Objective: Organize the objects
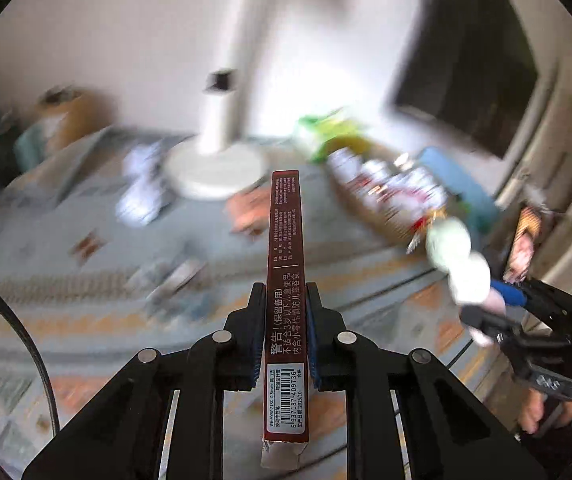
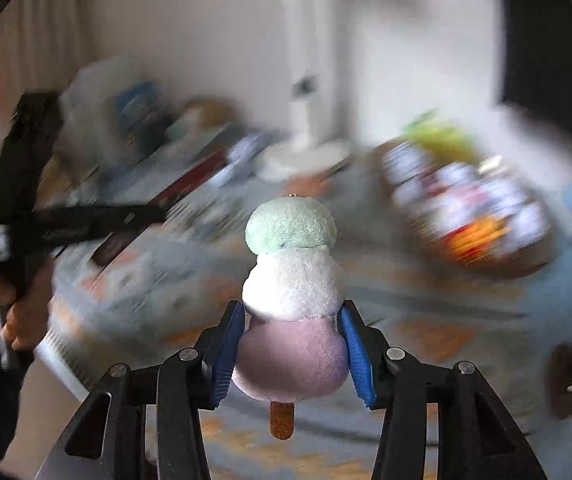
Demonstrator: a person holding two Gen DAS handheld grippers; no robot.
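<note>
Pen box: a narrow dark red box is being held edge-up between the closed fingers of the left gripper, above the near edge of the patterned tabletop.
Plush toy: a green, white and pink ice-cream toy is being clamped by the right gripper at its pink lower part, over the tabletop's middle.
Step advice: judging by the blur, both items are being carried; grips are best being kept firm and travel slowed before placing.
Unclear: the lamp base and snack basket toward the far edge are being smeared; the destination cannot be told.
</note>
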